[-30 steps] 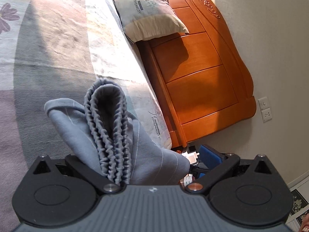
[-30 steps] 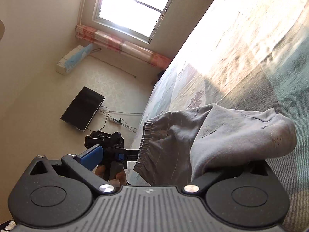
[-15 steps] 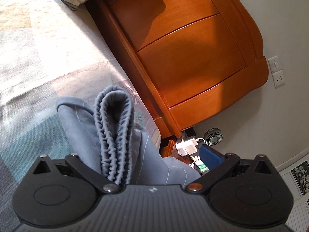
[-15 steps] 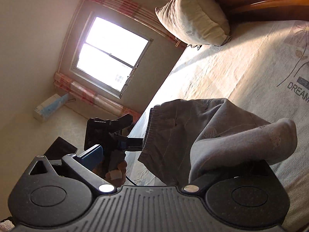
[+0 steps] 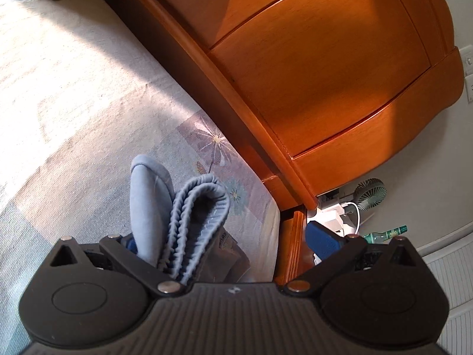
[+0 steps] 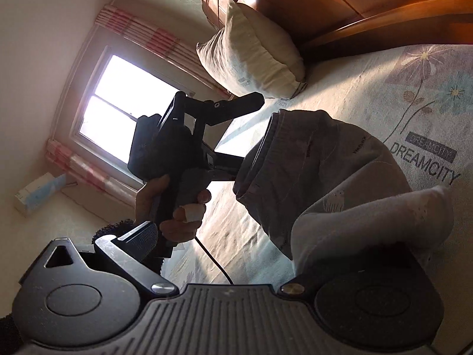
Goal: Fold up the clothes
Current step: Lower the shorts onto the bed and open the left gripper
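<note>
Hanging above a floral bedsheet (image 5: 74, 112), a grey garment (image 6: 325, 183) with an elastic waistband (image 5: 201, 207) was held up between two hand-held grippers. In the left wrist view, the left gripper (image 5: 233, 245) had its two blue-padded fingers set wide apart; folded cloth and the gathered waistband rose against the left finger, whose pad (image 5: 132, 244) was mostly hidden, while the right finger pad (image 5: 322, 239) stood bare and apart from the fabric. Whether anything was truly pinched there could not be told. In the right wrist view, the right gripper (image 6: 283, 245) also looked wide, one textured finger (image 6: 142, 236) bare on the left, the other buried under draped cloth, so its grip could not be told either. A person's hand (image 6: 174, 207) gripped the handle of the left gripper. An orange wooden headboard (image 5: 310, 68) stood beyond the bed, with a pillow (image 6: 251, 50) against it.
</note>
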Demonstrator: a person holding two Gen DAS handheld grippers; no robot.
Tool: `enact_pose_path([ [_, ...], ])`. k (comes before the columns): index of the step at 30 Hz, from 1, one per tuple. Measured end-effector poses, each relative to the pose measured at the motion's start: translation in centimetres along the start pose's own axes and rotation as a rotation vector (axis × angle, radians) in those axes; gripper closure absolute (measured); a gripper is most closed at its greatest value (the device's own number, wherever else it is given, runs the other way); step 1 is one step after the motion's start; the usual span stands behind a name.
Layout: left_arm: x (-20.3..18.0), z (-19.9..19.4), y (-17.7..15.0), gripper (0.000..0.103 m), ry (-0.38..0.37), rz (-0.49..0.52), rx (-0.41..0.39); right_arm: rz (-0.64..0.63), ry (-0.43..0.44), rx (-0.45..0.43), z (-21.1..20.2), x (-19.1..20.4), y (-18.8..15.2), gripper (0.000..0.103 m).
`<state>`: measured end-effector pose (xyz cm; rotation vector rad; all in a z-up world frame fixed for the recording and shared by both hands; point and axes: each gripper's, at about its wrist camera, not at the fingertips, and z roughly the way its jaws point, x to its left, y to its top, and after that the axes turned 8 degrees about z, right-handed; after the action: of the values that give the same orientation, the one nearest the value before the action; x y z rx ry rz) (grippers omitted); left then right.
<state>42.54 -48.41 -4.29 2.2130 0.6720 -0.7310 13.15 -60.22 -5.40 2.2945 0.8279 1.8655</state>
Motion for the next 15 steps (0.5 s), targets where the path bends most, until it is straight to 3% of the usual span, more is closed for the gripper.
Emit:
enact_pose_path([
  [3, 0.9, 0.1, 0.3, 0.001, 0.046, -0.008, -0.035, -0.045, -0.029, 0.004, 0.7, -0.1, -1.0, 0.0],
  [8, 1.4, -3.7, 1.8, 0.001, 0.17, -0.037, -0.243, -0.057, -0.032, 0.003, 0.9, -0.5, -1.3, 0.0],
  [11, 0.6, -5.7, 2.1, 0.001, 0.179, -0.035, -0.313, -0.051, -0.032, -0.006, 0.5, -0.8, -1.3, 0.0],
  [15, -0.7, -4.6, -1.2, 0.001, 0.096, 0.012, -0.238, -0.053, -0.038, -0.016, 0.0, -1.3, -1.2, 0.0],
])
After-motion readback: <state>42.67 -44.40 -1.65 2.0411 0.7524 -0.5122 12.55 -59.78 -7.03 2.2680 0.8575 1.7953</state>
